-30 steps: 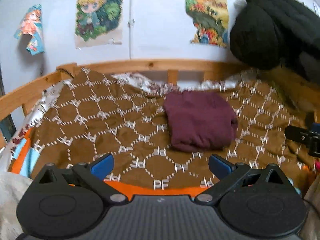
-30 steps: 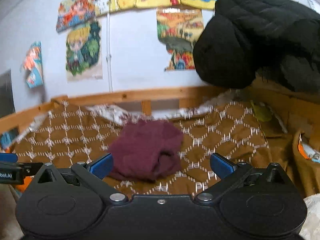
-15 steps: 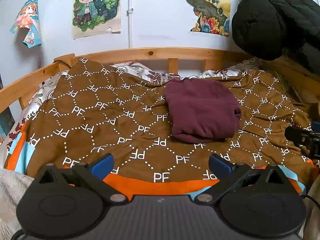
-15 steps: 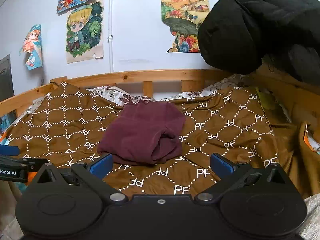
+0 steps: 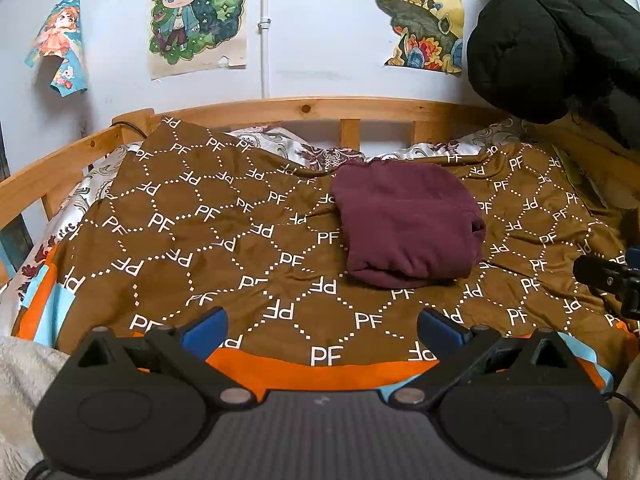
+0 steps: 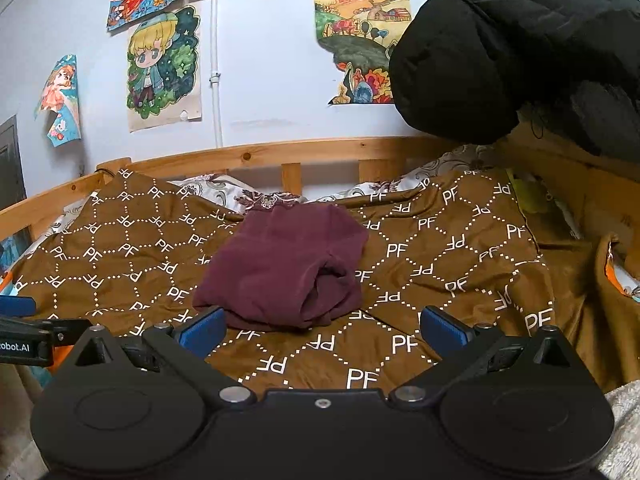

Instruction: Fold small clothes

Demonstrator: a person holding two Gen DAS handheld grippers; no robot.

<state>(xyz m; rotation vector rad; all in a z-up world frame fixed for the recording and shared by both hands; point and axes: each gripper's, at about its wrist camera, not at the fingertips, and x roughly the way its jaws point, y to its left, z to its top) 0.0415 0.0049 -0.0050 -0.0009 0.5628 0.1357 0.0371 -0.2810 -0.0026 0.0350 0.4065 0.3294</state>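
Observation:
A maroon garment [image 5: 406, 226] lies folded into a thick bundle on the brown patterned bedspread [image 5: 208, 240], toward the far middle of the bed. From the right wrist the same maroon garment [image 6: 284, 270] shows a rolled fold facing me. My left gripper [image 5: 322, 330] hovers open over the near edge of the bed, well short of the garment, with nothing between its blue fingertips. My right gripper [image 6: 322, 328] is open too, its left fingertip close to the bundle's near edge. The right gripper's tip [image 5: 608, 276] shows at the left view's right edge.
A wooden bed rail [image 5: 320, 108] runs along the far and left sides. A black padded jacket [image 6: 520, 52] hangs over the right corner. Posters [image 5: 198, 20] cover the wall. A grey fluffy blanket [image 5: 20, 384] lies at the near left. The other gripper [image 6: 24, 336] shows at left.
Both grippers have pulled back and steadied, so the bed and garment now sit lower and clearer in view. The garment has not moved. Both stay open.

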